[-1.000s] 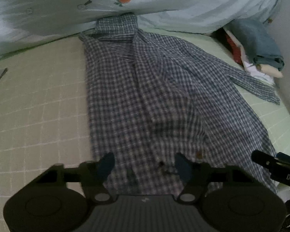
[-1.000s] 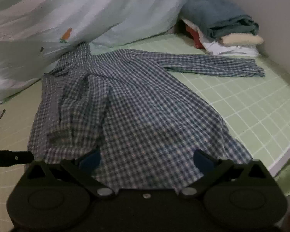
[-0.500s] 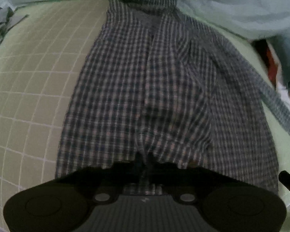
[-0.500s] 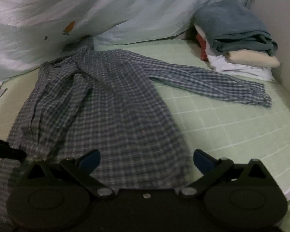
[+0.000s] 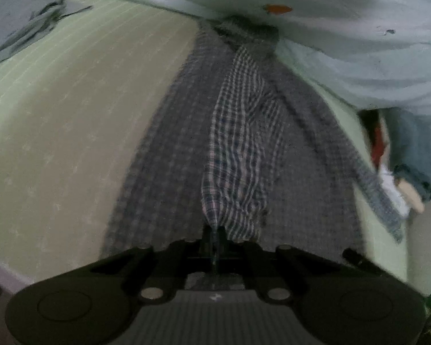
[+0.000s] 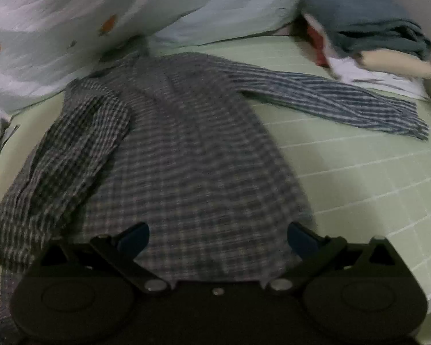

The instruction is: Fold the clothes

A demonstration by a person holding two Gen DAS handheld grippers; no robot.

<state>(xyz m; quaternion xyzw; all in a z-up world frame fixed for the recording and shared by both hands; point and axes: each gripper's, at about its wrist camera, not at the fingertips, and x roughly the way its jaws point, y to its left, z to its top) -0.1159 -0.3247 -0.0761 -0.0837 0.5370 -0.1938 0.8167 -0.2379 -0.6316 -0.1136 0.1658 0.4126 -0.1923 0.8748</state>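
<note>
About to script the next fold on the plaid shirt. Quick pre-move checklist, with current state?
1. Left gripper shut on plaid shirt fabric: ok, a pinched fold rises from the closed jaws.
2. Right gripper ready to grasp: ok, jaws wide open over the hem, nothing pinched.
3. Right sleeve laid out flat: ok, stretched across the green sheet.
4. Left sleeve already folded in: cannot tell, bunched and blurred.
5. Folded pile clear of sleeve: not ok, the cuff ends close beside it.
6. Collar free of quilt: cannot tell.
</note>
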